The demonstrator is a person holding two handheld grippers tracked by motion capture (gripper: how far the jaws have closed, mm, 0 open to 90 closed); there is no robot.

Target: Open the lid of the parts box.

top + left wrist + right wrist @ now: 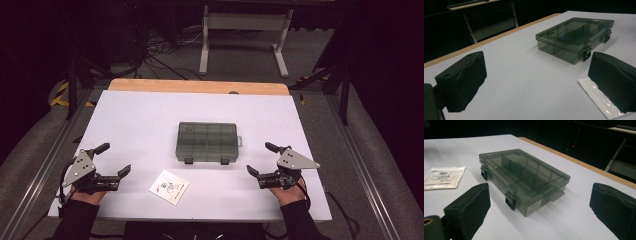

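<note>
A: What is the biggest thing in front of you?

B: Your counter (150, 115), a matte white sheet over a pale wooden top whose strip shows along the 12 o'clock edge. Around it you have grey carpet, metal rails, cables and a white frame stand (245, 35) in a dark room.

A: And on it?

B: A smoky translucent plastic organizer box (207, 141) sits at the centre, lid shut, with two black latches on its 6 o'clock side and a tab at 3 o'clock. Dividers show through the lid; a small blue speck inside is too dim to identify.

A: Anything smaller?

B: A flat clear packet (169, 187) with a printed white card lies at 7 o'clock from the box, apart from it. Its print is unreadable, and your left claw's jaw covers part of it in the left gripper view.

A: The claws?

B: Your left claw (114, 160) at 8 o'clock and right claw (263, 159) at 4 o'clock are both spread wide, holding nothing. Their pads look like soft black foam.
</note>
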